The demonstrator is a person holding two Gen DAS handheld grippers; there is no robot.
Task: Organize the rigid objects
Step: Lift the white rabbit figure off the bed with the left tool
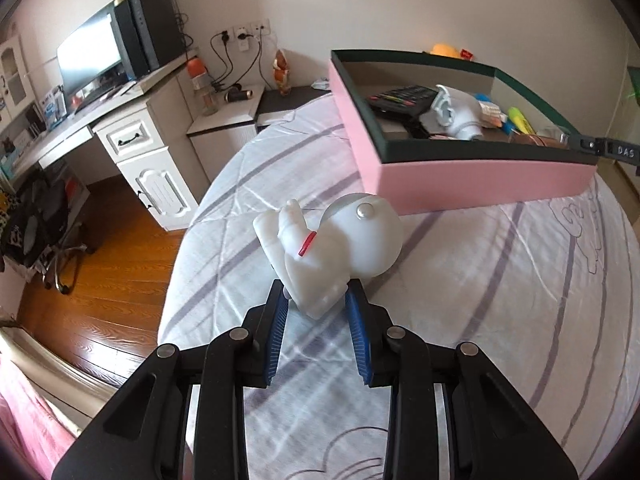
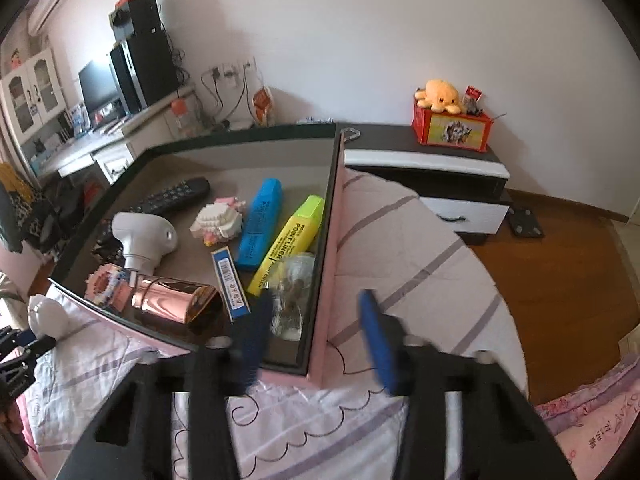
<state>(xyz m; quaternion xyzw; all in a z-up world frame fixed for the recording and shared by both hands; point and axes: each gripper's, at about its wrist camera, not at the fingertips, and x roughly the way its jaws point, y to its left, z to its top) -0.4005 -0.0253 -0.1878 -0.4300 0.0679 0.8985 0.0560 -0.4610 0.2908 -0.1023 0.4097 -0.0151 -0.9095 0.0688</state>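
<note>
The left gripper [image 1: 316,300] fingers clamp a white dog figurine [image 1: 332,244] above the bed [image 1: 500,280], while the right gripper [image 2: 316,312] fingers stand apart, empty, over the pink box [image 2: 326,280] corner.

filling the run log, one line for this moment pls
left fingers: gripping white toy | right gripper: empty, over pink box corner

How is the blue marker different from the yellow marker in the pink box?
The blue marker is bright blue; the yellow marker is yellow with a greener cap. The blue marker lies nearer the middle of the pink box; the yellow marker lies right beside the box's wall. The yellow marker's lower end reaches closer to the camera than the blue marker's. Both are chunky highlighters lying flat, side by side, slanted the same way.
</note>
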